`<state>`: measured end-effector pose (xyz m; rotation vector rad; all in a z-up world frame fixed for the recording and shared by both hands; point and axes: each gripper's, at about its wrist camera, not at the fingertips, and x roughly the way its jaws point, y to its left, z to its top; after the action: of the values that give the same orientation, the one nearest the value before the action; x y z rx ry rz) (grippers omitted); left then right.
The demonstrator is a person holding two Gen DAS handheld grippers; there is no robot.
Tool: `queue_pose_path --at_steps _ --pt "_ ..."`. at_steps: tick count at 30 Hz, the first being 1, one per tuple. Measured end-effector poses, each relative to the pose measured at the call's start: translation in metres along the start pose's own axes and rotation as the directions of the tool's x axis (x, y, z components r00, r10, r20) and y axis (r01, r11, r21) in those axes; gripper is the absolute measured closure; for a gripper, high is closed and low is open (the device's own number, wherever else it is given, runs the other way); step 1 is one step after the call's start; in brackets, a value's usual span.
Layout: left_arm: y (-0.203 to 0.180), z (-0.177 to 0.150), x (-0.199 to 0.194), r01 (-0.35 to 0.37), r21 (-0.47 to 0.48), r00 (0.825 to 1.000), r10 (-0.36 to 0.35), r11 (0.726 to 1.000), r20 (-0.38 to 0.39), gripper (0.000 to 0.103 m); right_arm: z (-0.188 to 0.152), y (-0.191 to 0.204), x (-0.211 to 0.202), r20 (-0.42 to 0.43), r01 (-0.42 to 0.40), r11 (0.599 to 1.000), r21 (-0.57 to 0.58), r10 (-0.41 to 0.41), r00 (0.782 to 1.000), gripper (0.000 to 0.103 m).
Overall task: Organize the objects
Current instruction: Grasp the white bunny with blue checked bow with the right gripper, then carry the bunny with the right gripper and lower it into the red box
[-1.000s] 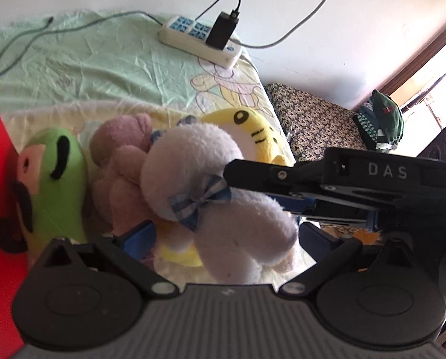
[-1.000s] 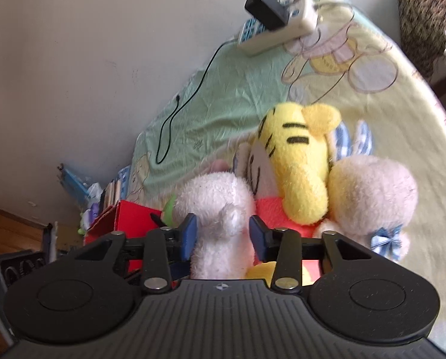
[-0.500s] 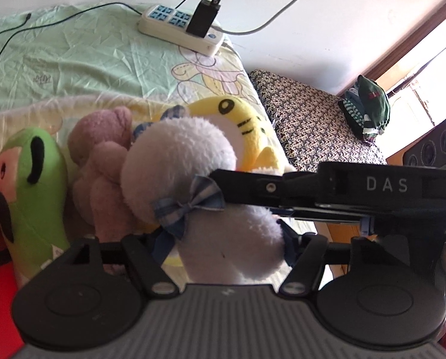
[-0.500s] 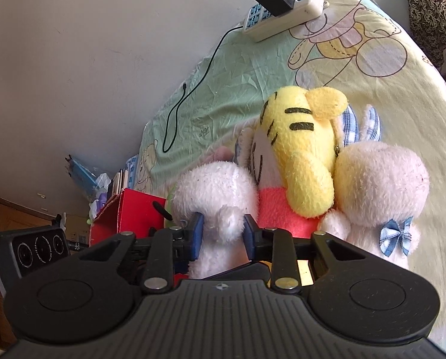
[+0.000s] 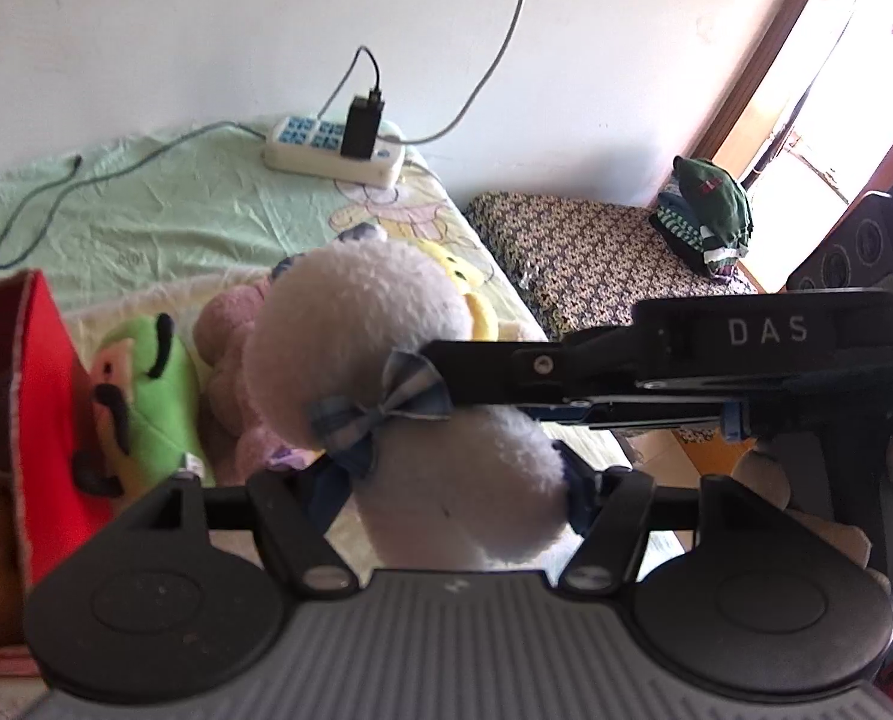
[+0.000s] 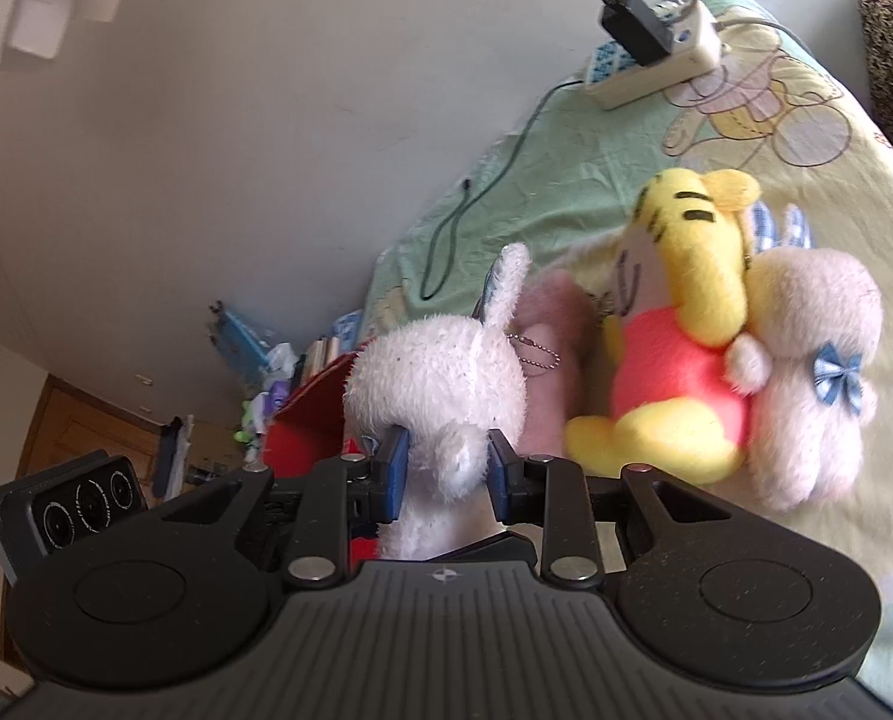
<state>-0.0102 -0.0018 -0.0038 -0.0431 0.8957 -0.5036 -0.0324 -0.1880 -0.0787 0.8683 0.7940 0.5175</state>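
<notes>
My right gripper clamps a fluffy white rabbit plush; my left gripper clamps a white bow-tied plush.

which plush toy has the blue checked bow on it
The white fluffy plush clamped in the left gripper; the yellow tiger, green plush and pink plush have none.

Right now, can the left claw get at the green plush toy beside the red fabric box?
Probably not yet: the left claw is clamped round the white fluffy plush toy, so it's occupied. The green plush toy itself lies uncovered on its left.
</notes>
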Motion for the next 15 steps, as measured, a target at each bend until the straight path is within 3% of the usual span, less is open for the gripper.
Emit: queue_pose_path --at_steps 7,15 --pt "0.016 -0.015 -0.054 -0.096 -0.006 0.99 0.096 0.995 0.101 0.036 -0.007 0.033 0.022 -0.018 -0.121 0.99 -0.075 0.12 0.993 0.074" --pt "0.086 -0.022 -0.113 -0.219 -0.048 0.957 0.224 0.975 0.184 0.038 -0.01 0.091 0.094 -0.086 -0.205 0.964 -0.171 0.193 0.978 0.074"
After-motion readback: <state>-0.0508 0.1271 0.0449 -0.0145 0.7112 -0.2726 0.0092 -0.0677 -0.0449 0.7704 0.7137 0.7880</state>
